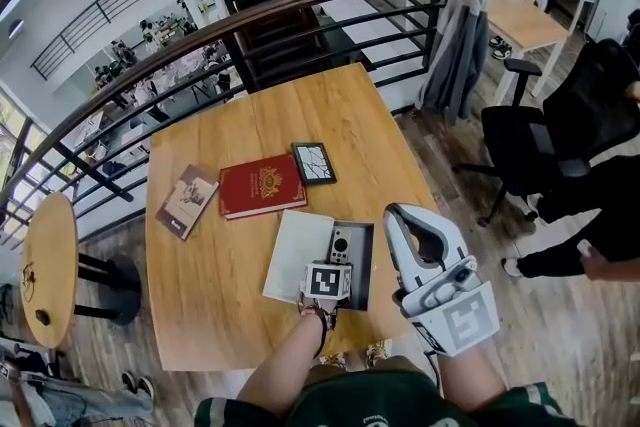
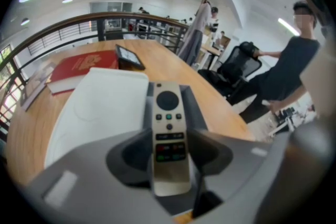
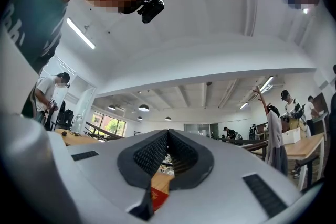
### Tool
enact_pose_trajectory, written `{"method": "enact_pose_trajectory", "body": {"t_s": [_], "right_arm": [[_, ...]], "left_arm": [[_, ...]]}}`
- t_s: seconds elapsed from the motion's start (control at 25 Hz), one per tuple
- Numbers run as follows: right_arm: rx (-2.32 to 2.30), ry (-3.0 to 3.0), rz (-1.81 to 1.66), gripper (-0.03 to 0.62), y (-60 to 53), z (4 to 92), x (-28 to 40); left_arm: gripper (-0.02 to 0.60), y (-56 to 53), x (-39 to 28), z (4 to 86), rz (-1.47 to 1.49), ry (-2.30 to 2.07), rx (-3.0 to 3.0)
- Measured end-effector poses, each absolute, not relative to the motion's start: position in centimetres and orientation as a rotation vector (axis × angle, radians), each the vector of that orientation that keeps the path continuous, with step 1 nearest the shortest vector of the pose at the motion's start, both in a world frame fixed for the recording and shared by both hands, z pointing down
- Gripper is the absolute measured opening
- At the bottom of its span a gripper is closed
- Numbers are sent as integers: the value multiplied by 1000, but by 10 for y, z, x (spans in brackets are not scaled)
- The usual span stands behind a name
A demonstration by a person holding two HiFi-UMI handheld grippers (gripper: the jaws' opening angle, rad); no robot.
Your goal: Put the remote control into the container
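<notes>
Progress: judging the placement as nearly done, with only the release left. Gripping the remote control [image 2: 169, 134] by its long sides with the left gripper [image 2: 169, 152], one jaw pressing on each flank towards its near end. Holding it lengthwise inside the outline of the dark grey container [image 1: 364, 260], an open shallow box at the near edge of the wooden table [image 1: 200, 285], with the round-button end pointing far. Possibly already touching the box floor with it, though not telling for sure, the near part of the left gripper view being blurred. Leaving the white lid [image 1: 293, 255] lying flat just left of the box. Holding the right gripper [image 3: 168, 134] raised at the near right, jaws closed tip to tip on nothing, pointing out at the room and taking no part. Remaining, by this reading: settling the remote flat on the bottom, spreading the left jaws and lifting clear without dragging it back out. Not needing the red book [image 1: 262, 187] on the far left of the box.
</notes>
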State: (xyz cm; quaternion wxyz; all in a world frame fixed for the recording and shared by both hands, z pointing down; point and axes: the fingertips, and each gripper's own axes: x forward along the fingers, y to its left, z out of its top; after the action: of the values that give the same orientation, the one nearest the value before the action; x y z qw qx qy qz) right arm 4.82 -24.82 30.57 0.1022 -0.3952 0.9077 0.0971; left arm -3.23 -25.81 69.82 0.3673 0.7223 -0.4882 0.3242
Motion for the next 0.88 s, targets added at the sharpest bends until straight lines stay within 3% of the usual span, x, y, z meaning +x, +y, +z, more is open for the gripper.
{"method": "enact_pose_trajectory", "body": {"t_s": [0.88], "right_arm": [[-1211, 2661, 261, 17, -252, 309, 66]], "left_arm": [[206, -259, -5, 732, 1062, -1156, 1768]]}}
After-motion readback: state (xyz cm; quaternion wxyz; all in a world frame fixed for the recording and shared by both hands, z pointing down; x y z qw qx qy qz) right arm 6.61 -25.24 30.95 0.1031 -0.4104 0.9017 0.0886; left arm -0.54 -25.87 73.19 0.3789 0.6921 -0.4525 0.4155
